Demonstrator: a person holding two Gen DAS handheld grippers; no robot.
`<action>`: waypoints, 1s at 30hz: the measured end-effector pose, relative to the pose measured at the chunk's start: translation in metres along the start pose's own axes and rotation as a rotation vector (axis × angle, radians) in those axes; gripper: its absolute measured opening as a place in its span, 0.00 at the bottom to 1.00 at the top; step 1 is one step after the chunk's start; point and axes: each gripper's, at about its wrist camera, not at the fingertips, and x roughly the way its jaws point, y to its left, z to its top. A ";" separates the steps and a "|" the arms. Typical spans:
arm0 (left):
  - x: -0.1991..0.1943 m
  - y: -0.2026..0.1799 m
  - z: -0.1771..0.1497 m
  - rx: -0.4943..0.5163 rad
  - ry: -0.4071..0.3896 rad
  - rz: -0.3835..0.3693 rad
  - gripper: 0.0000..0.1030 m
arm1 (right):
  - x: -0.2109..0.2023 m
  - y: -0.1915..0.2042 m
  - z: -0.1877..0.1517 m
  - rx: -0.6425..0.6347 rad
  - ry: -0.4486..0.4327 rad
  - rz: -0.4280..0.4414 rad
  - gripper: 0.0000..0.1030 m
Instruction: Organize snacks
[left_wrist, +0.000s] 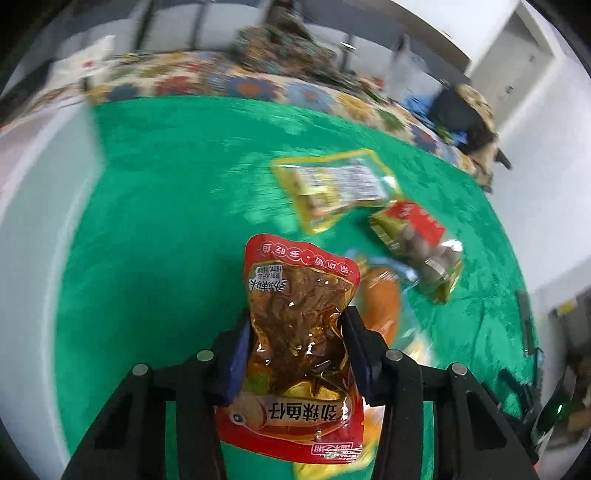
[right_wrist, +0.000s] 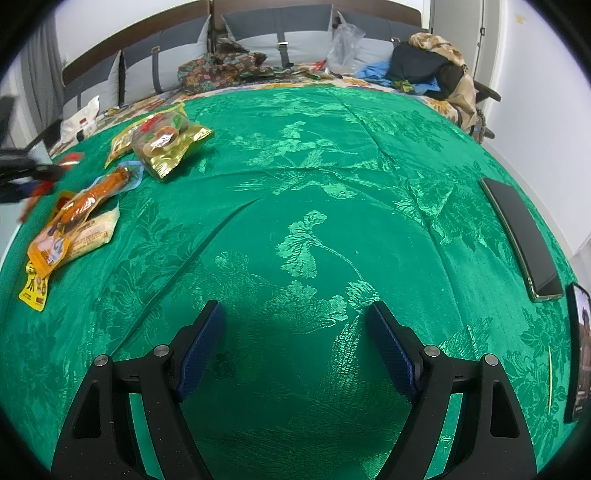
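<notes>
My left gripper (left_wrist: 297, 325) is shut on a red spicy fish snack packet (left_wrist: 299, 332) and holds it above the green cloth (left_wrist: 166, 221). Beyond it lie a yellow packet (left_wrist: 334, 186), a red-and-gold packet (left_wrist: 417, 243) and an orange sausage packet (left_wrist: 384, 299). My right gripper (right_wrist: 295, 325) is open and empty over the green cloth (right_wrist: 314, 184). In the right wrist view the snacks lie at the left: a gold packet (right_wrist: 170, 142), the orange sausage packet (right_wrist: 99, 192), a yellow packet (right_wrist: 51, 243). The left gripper (right_wrist: 22, 173) shows blurred at the left edge.
A dark phone (right_wrist: 521, 236) and a second device (right_wrist: 580, 350) lie at the cloth's right edge. Clothes (right_wrist: 428, 62), a plastic bag (right_wrist: 343, 44) and a patterned cloth (right_wrist: 221, 66) are at the back by grey cushions (right_wrist: 280, 33).
</notes>
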 end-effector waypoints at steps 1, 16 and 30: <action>-0.008 0.009 -0.007 -0.003 -0.005 0.033 0.45 | 0.000 0.000 0.000 0.000 0.000 0.000 0.81; 0.001 0.044 -0.106 0.014 -0.081 0.322 0.83 | 0.001 0.000 0.000 -0.001 0.000 0.000 0.81; 0.001 0.054 -0.112 -0.016 -0.140 0.343 1.00 | 0.001 0.000 0.000 -0.001 0.000 0.000 0.81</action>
